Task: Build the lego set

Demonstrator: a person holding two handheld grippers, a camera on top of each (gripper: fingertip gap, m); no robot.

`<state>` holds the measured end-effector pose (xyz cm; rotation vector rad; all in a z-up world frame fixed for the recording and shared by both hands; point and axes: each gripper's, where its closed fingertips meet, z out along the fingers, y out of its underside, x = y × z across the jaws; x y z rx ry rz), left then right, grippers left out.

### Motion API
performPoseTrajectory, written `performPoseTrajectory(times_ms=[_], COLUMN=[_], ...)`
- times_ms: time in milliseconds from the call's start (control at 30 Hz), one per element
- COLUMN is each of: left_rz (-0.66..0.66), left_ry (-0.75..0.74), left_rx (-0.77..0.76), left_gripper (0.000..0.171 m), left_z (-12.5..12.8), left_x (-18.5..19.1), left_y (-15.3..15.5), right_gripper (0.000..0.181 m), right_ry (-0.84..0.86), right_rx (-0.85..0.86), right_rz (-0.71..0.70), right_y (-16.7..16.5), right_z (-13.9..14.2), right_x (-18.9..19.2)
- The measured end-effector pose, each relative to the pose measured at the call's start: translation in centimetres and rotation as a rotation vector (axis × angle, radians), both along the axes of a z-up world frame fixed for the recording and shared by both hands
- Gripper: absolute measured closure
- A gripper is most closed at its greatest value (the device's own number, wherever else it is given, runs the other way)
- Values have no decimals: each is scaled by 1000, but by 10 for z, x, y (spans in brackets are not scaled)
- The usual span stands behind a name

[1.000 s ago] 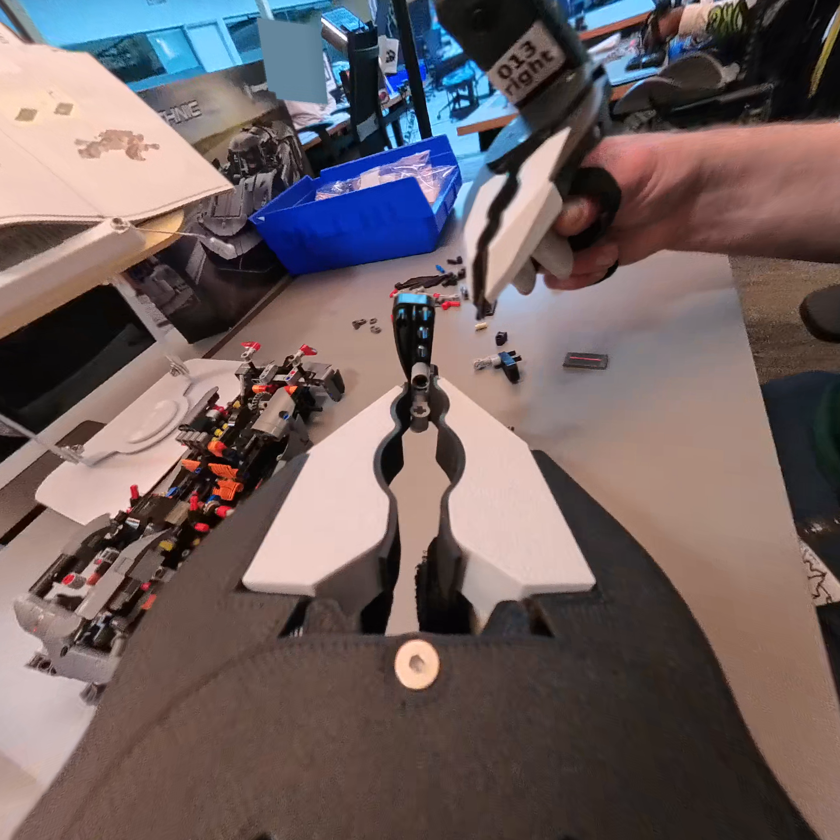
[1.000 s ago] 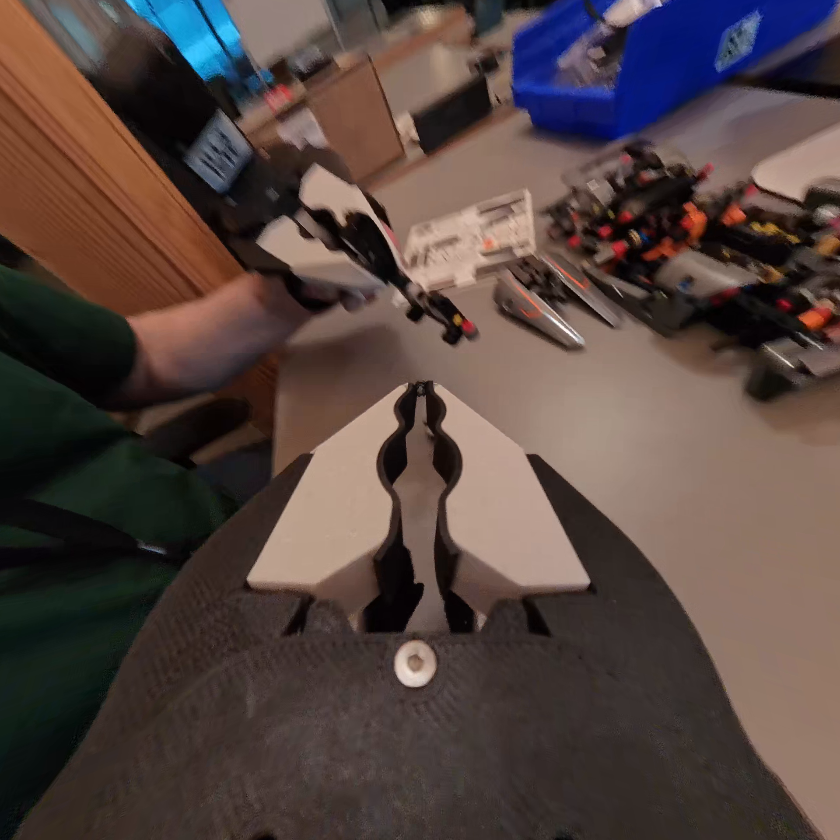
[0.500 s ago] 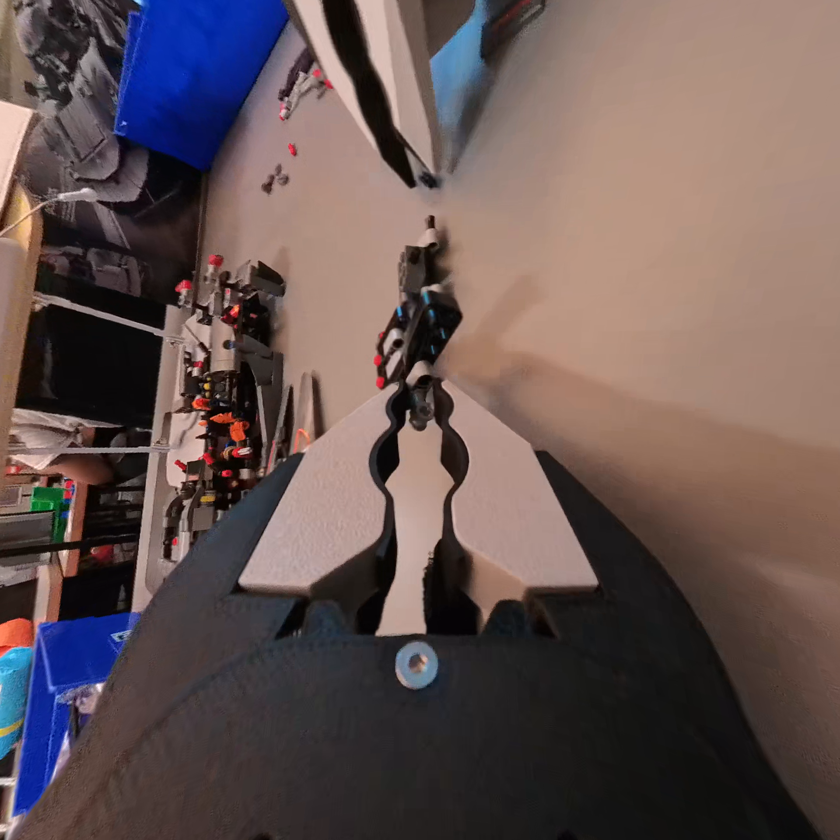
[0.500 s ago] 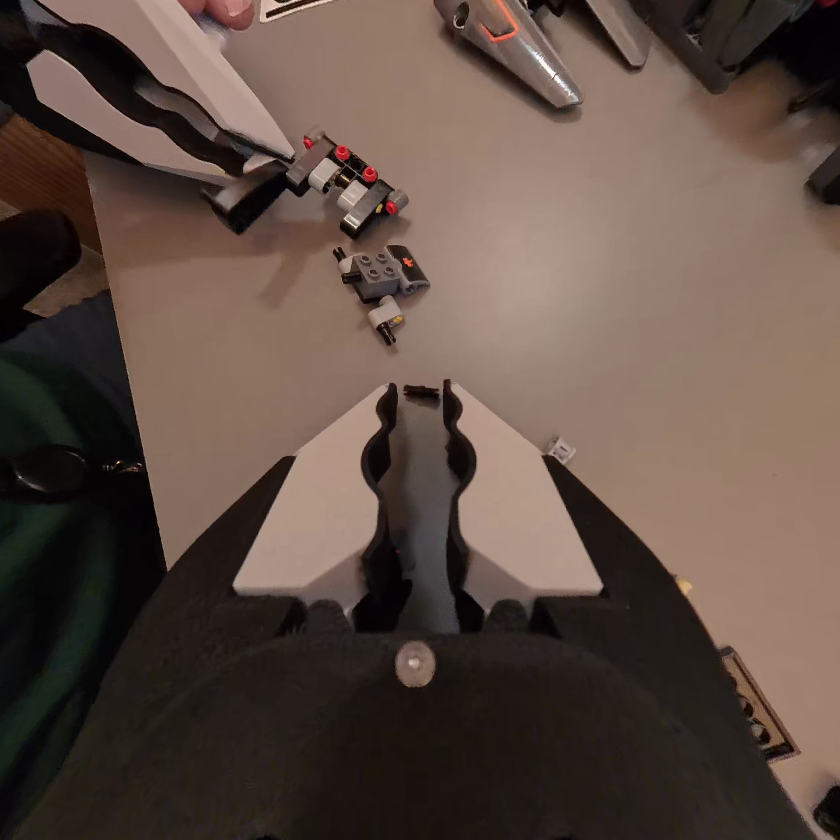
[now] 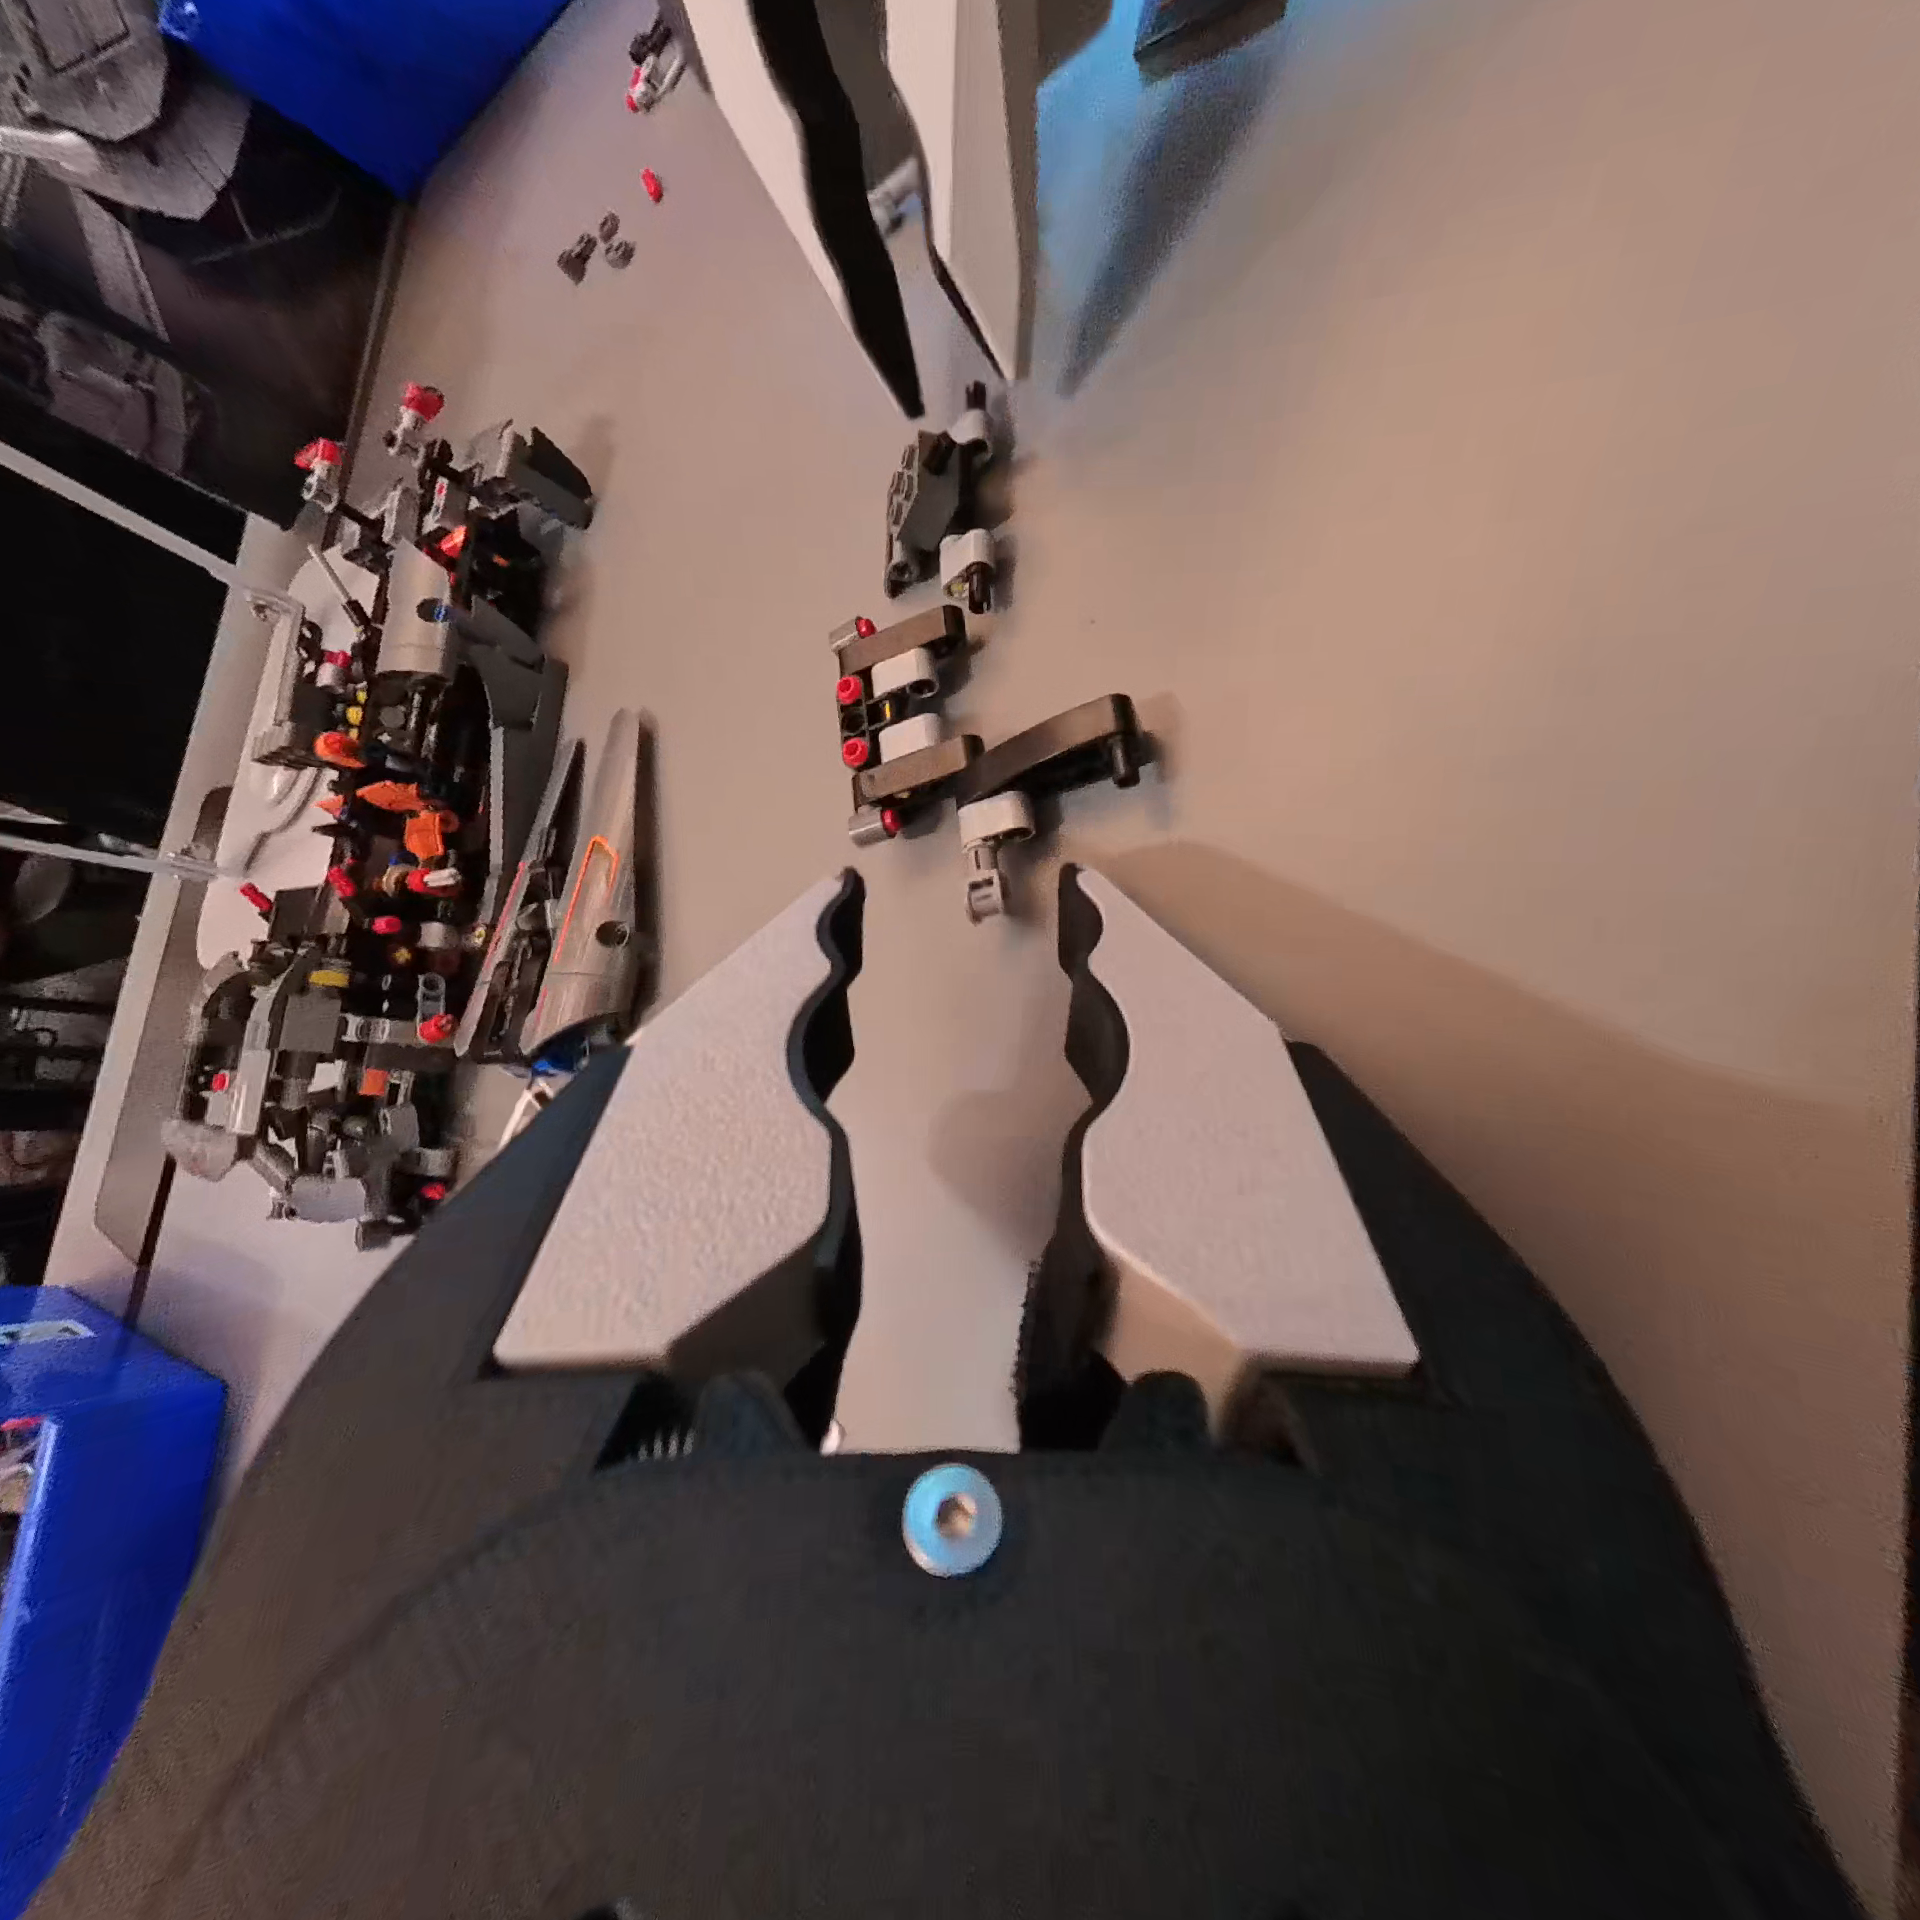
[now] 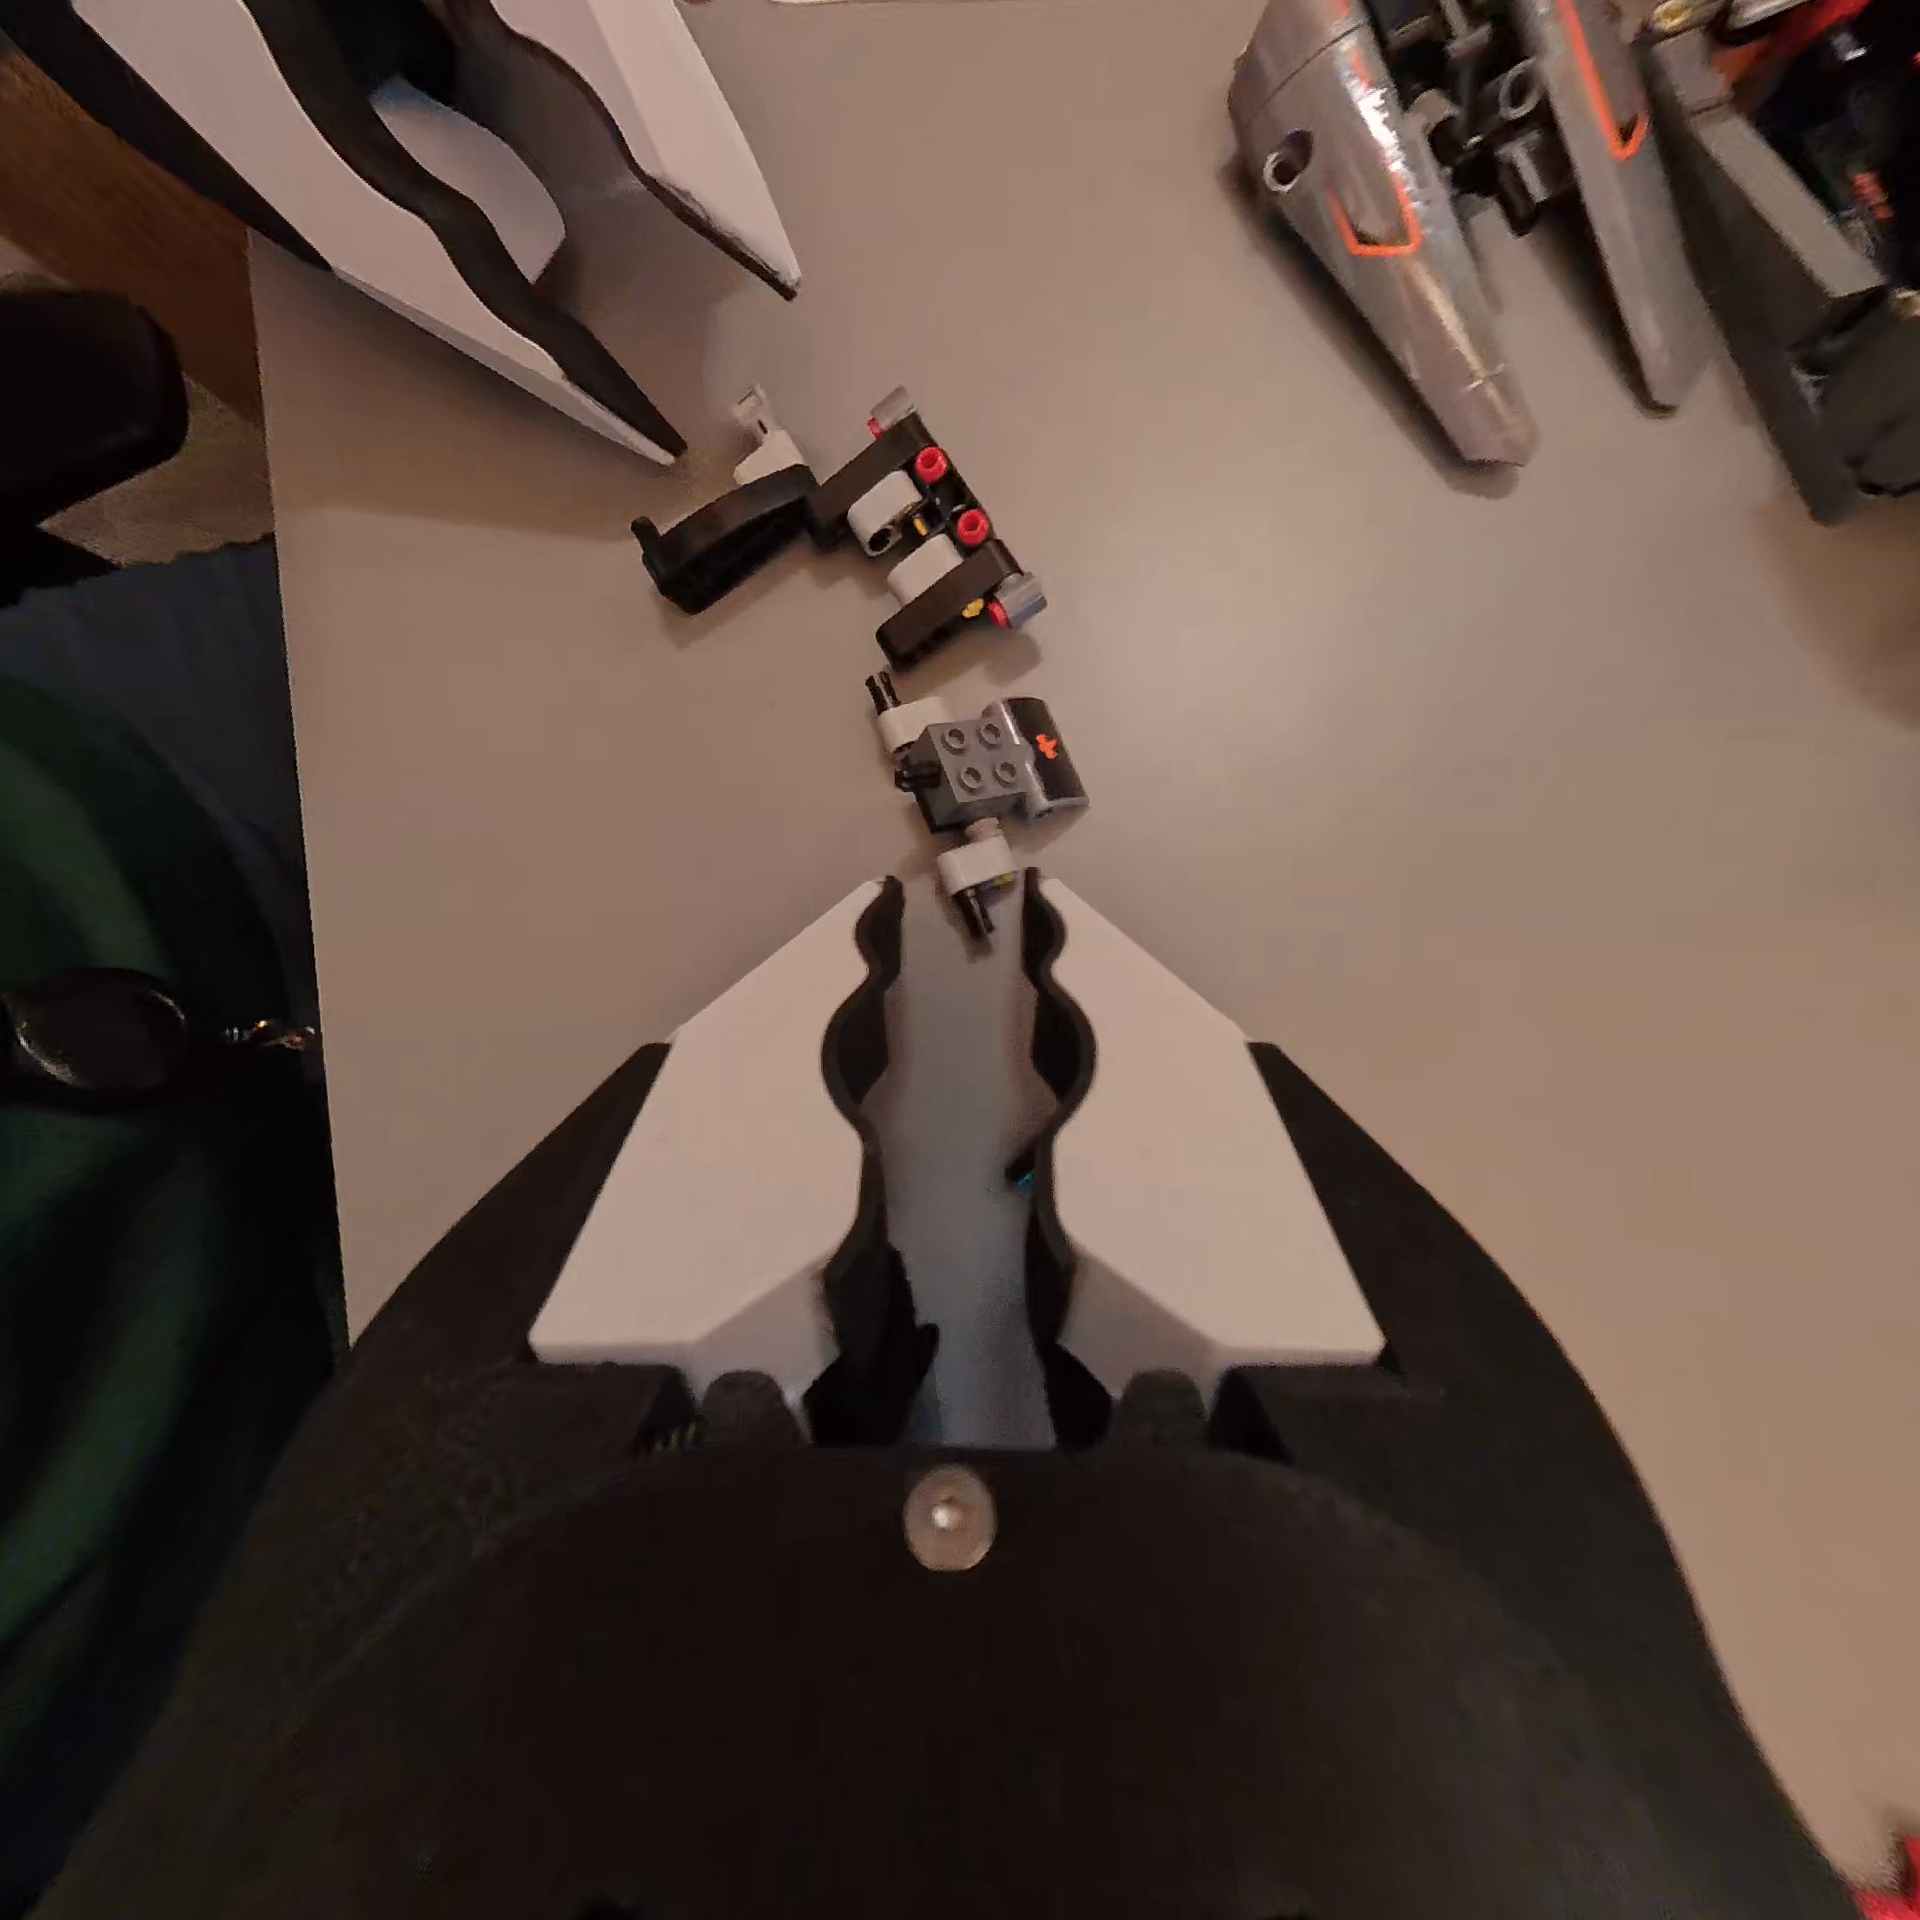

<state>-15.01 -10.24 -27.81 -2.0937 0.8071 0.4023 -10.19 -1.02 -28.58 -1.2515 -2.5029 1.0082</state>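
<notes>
Between the parted jaws of the left gripper (image 5: 961, 894), nothing is held: a small light grey connector (image 5: 985, 896) lies on the desk (image 5: 1455, 623) just past the tips, at the near end of a black-beam sub-assembly with red pins (image 5: 904, 717). Jaws of the right gripper (image 6: 961, 894) stand apart too, narrower, with the black pin end of a second sub-assembly, a grey studded block with white sleeves (image 6: 977, 774), reaching into the gap but not pinched. These 2 small builds lie nearly end to end, close but not joined. Farther out, a silver tapered panel with orange lines (image 5: 592, 914) lies beside the large part-built model (image 5: 353, 831), and a blue bin (image 5: 395, 73) sits at the far edge.

Both sub-assemblies look light, rigid and smooth, likely to skate on the desk if nudged. Their pins and sleeves seem the weak spots, apt to pop off or rotate under a squeeze. Safer holds would be across the flat sides of the black beams, or across the studded block's body, leaving pins free for mating.
</notes>
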Motion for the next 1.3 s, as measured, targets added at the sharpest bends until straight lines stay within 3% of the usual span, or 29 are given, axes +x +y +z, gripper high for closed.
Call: performPoseTrajectory(times_ms=[133,567,700,900,1300], left_rz=[10,132,146,171,151], left_ry=[-72,-209,-236,-255,-247], left_rx=[-2,-48,-76,-90,-82], left_gripper=[132,119,122,129,136], left_z=[4,-4,-9,-10,-11], left_x=[11,17,20,21,21], left_y=[-2,4,8,11,14], right_gripper=[178,180,179,179,179], right_ry=[-7,90,185,280,345], right_rx=[40,10,71,304,395], right_rz=[51,104,152,216,248], right_y=[-4,-20,-28,-35,-36], right_z=[-7,5,9,3,-2], right_x=[-1,9,6,-2,-9])
